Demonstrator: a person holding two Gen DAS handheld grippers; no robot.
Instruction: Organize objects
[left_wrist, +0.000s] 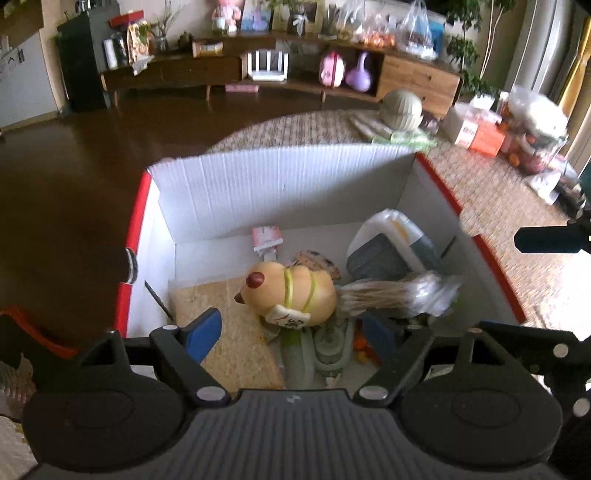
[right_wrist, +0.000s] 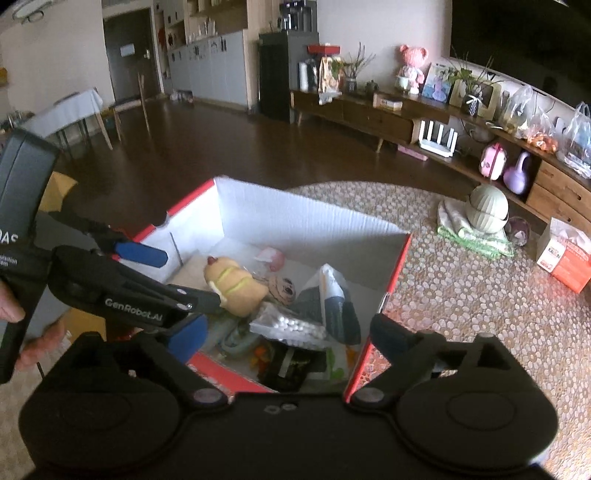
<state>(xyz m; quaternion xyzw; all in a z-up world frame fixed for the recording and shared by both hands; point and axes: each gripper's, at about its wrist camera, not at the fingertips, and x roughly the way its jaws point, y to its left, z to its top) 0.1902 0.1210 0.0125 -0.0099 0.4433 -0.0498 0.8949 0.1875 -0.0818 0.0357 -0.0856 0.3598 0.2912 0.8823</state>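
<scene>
So the box is the anchor here: white corrugated inside, red along the rim, sitting on a pebble-pattern rug. Inside it, roughly mid-box, there's a tan plush toy with green stripes and a dark red spot, lying on its side. Right behind the plush is a round cookie-face thing, and toward the far wall of the box a small pink-and-white packet. On the right side of the box leans a white and grey pouch, and in front of that a clear bag of cotton swabs, touching the plush's back end in the left wrist view. A flat tan mat covers the left part of the box floor, and a pale green gadget lies near the front wall.

The left tool hangs over the near edge of the box with its blue-padded jaws spread wide, nothing gripped. The right tool is over the box's near right corner, jaws also wide apart and empty.

Outside the box, on the rug to the right, there's a ribbed green ball-shaped thing on a folded cloth, and further right an orange tissue box.
</scene>
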